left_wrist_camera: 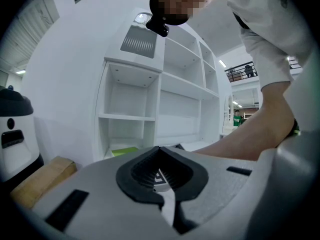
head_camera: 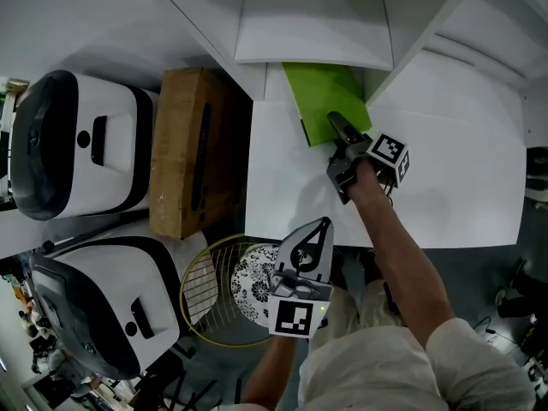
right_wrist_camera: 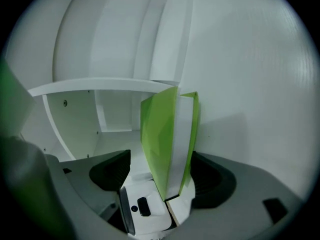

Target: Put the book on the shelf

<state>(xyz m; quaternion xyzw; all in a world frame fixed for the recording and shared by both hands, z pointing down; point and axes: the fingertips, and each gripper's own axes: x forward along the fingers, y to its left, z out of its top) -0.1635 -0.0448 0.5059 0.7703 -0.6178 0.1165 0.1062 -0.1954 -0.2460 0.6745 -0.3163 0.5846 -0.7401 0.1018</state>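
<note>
Firstly, the right gripper point(head_camera: 336, 122): its jaws are closed down to the thickness of the book point(head_camera: 321, 92) and hold it by its near edge. In the right gripper view, the book stands on edge between the two black pads. One cover lies against one pad, and I cannot confirm contact at the other. The left gripper point(head_camera: 324, 227) hangs back close to my operator's body. Its jaws are drawn together with nothing between them.

Count: one book, two grippers, one white shelf point(head_camera: 312, 24), one cardboard box point(head_camera: 193, 148), two white machines with black fronts point(head_camera: 77, 144) point(head_camera: 94, 306), and one racket point(head_camera: 205, 294).

The book is thin, with a bright green cover and a white block of pages. It sits at the mouth of the shelf's lowest compartment, its far end under the board above and its near end projecting towards the right gripper. A faint shadow falls on the white surface beside it.
</note>
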